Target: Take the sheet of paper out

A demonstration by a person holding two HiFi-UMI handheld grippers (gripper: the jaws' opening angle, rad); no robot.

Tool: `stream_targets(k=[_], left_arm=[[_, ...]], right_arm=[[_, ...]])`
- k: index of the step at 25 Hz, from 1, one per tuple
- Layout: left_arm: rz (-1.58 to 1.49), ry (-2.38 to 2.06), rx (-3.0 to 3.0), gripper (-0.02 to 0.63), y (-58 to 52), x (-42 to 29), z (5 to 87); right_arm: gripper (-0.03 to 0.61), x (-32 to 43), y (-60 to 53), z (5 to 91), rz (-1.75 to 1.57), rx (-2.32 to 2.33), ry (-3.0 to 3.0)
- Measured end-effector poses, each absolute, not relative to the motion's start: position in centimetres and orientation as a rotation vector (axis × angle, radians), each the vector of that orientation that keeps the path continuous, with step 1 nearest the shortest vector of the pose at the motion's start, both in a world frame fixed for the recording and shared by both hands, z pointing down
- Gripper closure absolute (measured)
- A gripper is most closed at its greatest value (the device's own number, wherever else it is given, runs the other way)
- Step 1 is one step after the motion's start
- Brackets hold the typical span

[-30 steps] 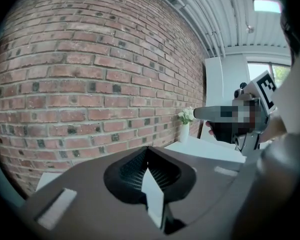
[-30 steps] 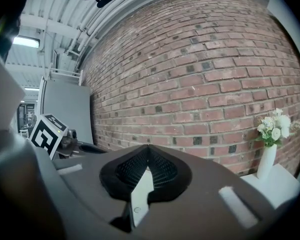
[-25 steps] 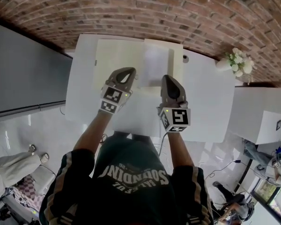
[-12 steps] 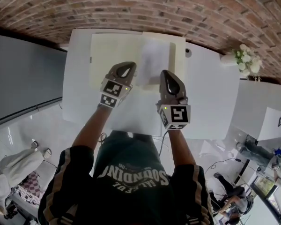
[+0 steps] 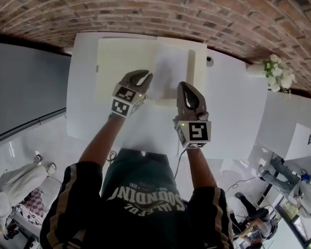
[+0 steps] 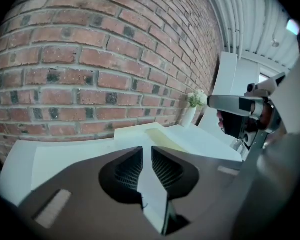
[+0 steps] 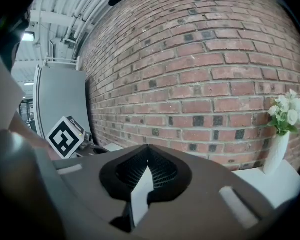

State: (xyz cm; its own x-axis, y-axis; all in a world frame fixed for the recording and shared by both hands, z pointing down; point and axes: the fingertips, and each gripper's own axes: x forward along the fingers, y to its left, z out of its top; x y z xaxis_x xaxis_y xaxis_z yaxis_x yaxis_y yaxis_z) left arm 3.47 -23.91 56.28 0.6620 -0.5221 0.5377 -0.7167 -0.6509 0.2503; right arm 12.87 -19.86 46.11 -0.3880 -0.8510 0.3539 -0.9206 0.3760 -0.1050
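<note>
Behind the counter, a red brick wall runs the whole width of the head view. The white counter fills the middle. A cream folder lies open on its far half, close to the wall. The sheet of paper lies flat on the folder's right half.

The left hand-held gripper points at the sheet's near left corner; whether it touches the sheet cannot be told. Its jaws have just been opening and now stand a narrow way apart. Only a pale strip shows through the gap, and neither pad presses on anything.

The right hand-held gripper sits at the folder's near edge, just right of the sheet, with its jaw tips together.

A vase of white flowers stands well apart, at the counter's far right corner.
</note>
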Motion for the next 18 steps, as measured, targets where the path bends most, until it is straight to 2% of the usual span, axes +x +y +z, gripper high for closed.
stream_targets(k=[7,18], left_arm=[[0.605,-0.923,2.344,0.468,-24.4,4.1,58.7],[0.609,-0.856,2.159,0.466,-24.9,4.8,62.5]], right_arm=[[0.578,13.4,-20.0,47.6,0.460,1.566,-2.381],[0.578,14.1,-20.0,48.7,0.500,1.567,-2.370]])
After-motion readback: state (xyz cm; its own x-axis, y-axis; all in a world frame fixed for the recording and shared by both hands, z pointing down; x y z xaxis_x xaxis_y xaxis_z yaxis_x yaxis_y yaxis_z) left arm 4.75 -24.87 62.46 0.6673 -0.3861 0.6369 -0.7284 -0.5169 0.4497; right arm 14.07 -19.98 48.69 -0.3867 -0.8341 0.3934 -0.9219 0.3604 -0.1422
